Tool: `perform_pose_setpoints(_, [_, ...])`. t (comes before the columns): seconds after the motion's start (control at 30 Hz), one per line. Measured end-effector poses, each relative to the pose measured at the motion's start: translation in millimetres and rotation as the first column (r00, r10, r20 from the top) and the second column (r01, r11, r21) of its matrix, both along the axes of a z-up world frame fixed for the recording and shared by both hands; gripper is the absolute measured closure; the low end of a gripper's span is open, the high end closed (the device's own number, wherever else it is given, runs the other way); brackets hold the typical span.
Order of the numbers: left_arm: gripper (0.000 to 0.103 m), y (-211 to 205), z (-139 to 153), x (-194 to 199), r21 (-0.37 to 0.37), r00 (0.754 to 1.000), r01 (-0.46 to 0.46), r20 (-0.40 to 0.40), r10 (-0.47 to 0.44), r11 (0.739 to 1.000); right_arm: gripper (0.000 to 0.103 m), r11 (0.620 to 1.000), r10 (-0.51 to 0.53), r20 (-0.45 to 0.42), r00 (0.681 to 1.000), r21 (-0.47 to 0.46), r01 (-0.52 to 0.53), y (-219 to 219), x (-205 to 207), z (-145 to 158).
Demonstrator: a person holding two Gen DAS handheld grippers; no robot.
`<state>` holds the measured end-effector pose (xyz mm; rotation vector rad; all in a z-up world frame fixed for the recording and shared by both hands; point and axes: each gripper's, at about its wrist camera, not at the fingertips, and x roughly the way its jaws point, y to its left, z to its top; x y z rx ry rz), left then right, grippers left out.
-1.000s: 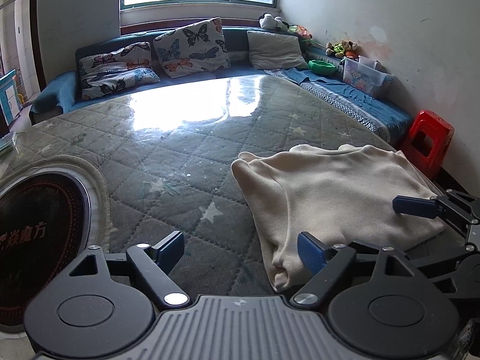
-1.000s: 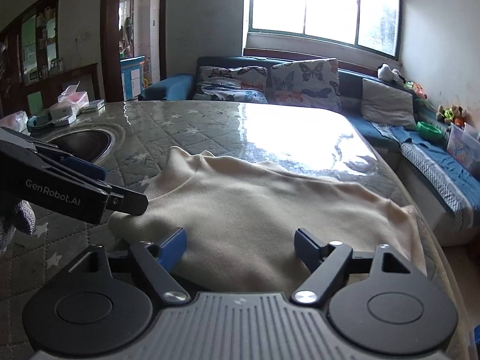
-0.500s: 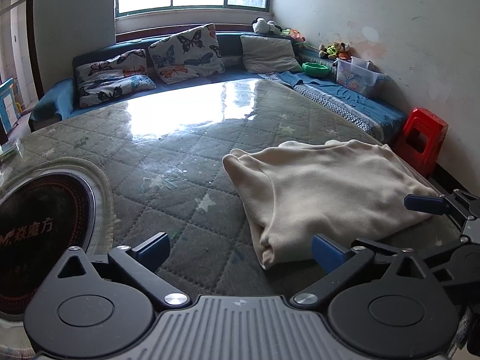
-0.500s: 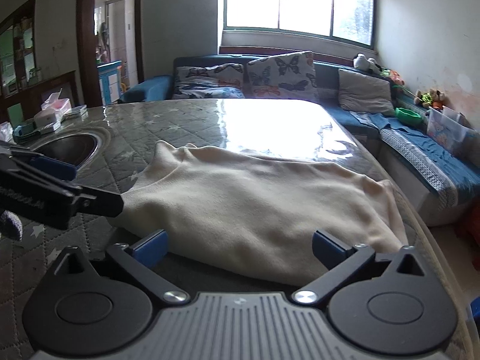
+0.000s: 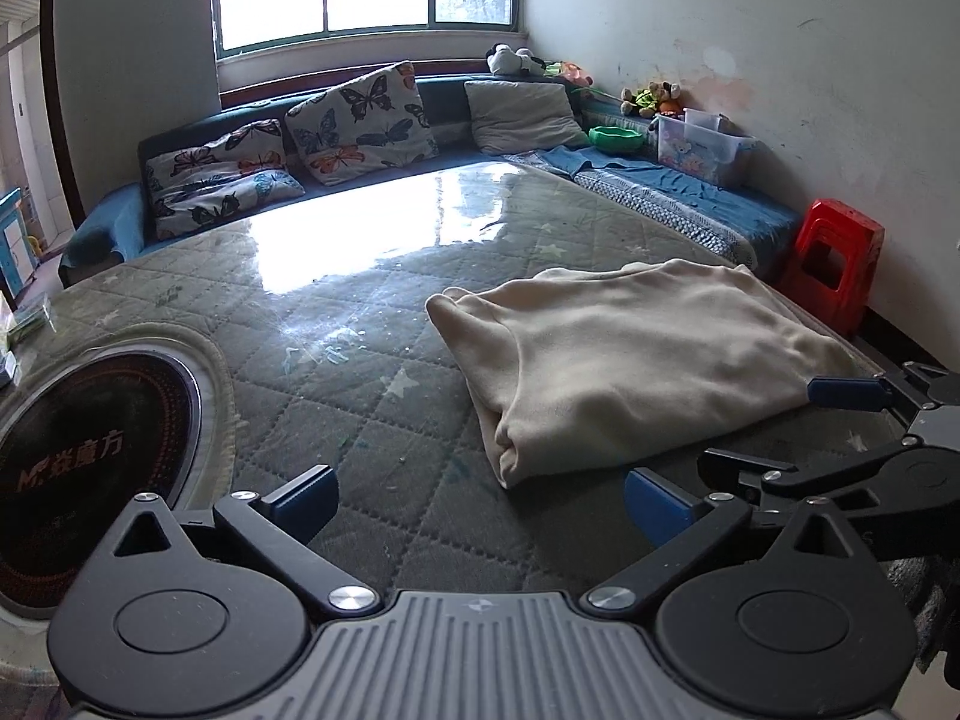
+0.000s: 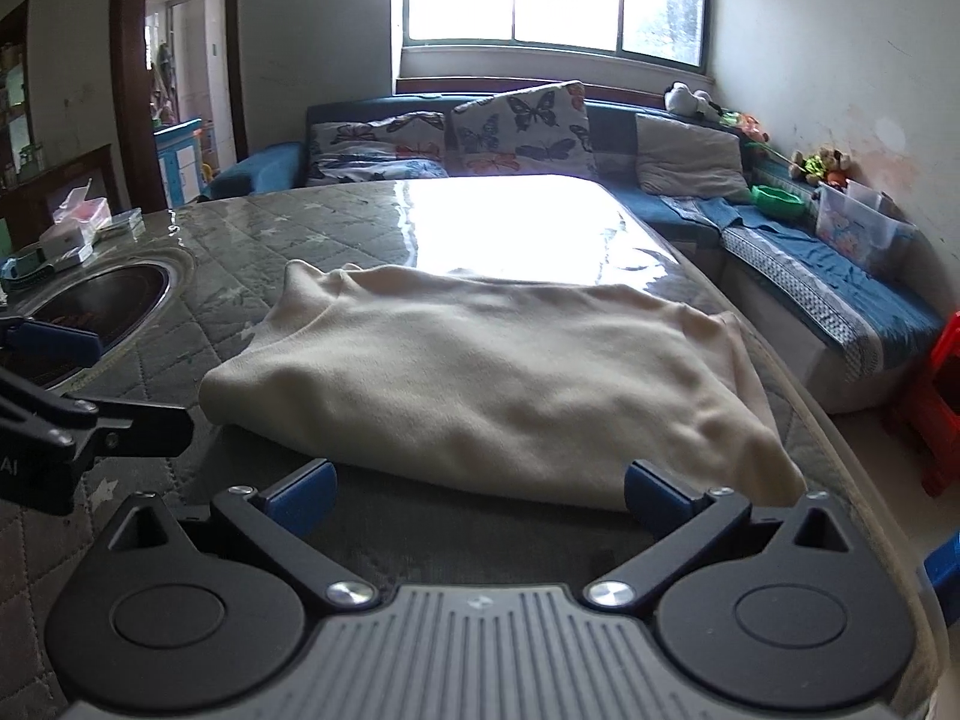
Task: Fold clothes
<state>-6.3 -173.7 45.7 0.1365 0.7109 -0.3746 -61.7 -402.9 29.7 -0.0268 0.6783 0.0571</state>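
1. One cream garment (image 5: 630,360), folded, lies flat on the tabletop (image 5: 372,324) near the right edge, at the near end.
2. Two hand-held grippers in view. Left hand-held gripper (image 5: 480,495): jaws just opened, spread wide, nothing between them, only bare tabletop; the garment's near left corner is just ahead.
3. Right hand-held gripper (image 6: 480,489): jaws also just opened, spread wide, holding nothing; the garment's near edge lies just beyond its fingertips, not gripped.
4. One round black cooktop (image 5: 78,468) is set into the tabletop at the left edge.
5. Three cushions on the sofa (image 5: 102,228) past the far edge: two butterfly cushions (image 5: 360,120), one grey cushion (image 5: 522,117).
6. One red stool (image 5: 834,264) on the floor beyond the right edge.
7. One green bowl (image 5: 615,139) and one clear box (image 5: 696,147) on the side bench.
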Motion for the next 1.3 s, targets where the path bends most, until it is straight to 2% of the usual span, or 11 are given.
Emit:
perform_pose_setpoints(0.63, [0.0,-4.8,-2.8,-36.8,0.013,0.999,0.002,0.047,-0.003,1.0,0.0,0.988,-0.148,-0.028,0.989,0.029,0.148,1.2,-25.1,-0.9])
perform_pose_setpoints(1.3, [0.0,-16.2,-10.2,-45.6,-0.001,0.999,0.024,0.031,-0.023,1.0,0.0,0.979,-0.195,-0.043,0.98,0.046,0.197,-4.5,-29.2,-4.0])
